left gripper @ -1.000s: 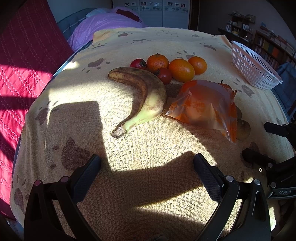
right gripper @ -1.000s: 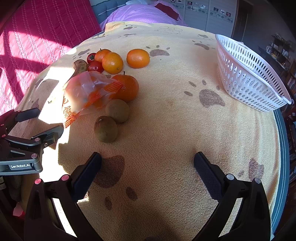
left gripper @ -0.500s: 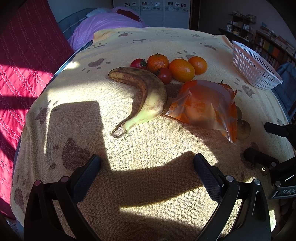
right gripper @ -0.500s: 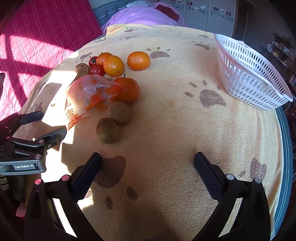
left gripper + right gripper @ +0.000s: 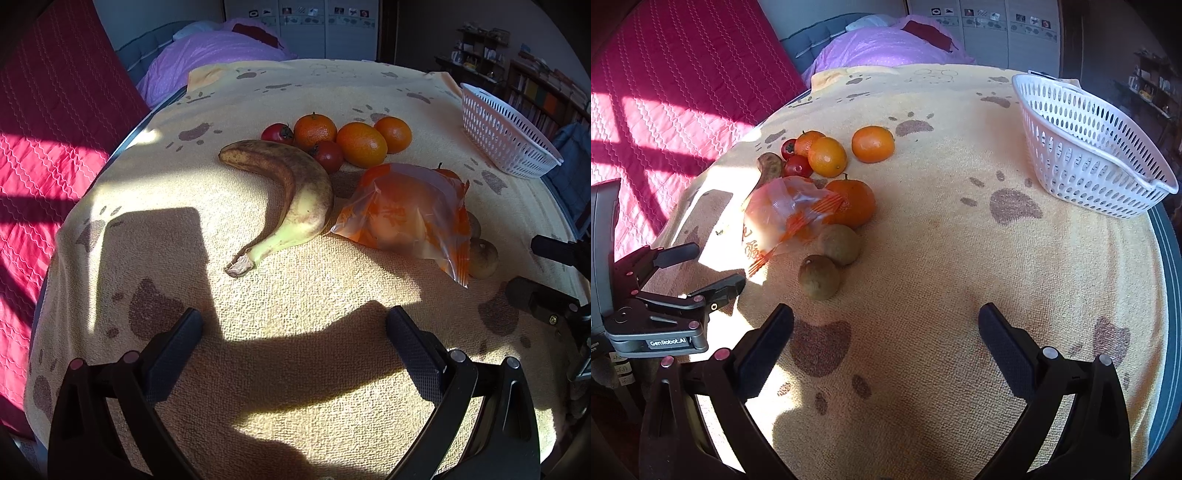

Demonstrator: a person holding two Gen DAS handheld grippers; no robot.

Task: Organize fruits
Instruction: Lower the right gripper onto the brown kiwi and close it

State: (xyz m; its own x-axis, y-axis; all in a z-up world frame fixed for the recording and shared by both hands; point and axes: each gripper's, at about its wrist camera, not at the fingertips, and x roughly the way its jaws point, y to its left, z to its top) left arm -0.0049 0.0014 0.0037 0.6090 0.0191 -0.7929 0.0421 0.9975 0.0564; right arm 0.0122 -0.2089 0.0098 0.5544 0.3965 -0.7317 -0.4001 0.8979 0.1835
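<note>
While both tongs (image 5: 885, 332) gape, basket (image 5: 1089, 158) hugs blanket (image 5: 960, 258) edge

1. A home, bedroom by the look: a bed with a purple duvet (image 5: 886, 44) sits at the far end, a red cushion lying on it.
2. A quilted red bedspread (image 5: 48, 122) runs along the left side w/ window light falling in bars across it.
3. Table wears a yellow paw-print towel (image 5: 942, 240) as a cloth (very domestic).
4. White wardrobe doors (image 5: 314, 26) at the back carry small pics.
5. Crowded bookshelves (image 5: 546, 92) stand far right, w/ cups & oddments on a dark shelf unit nearby.
</note>
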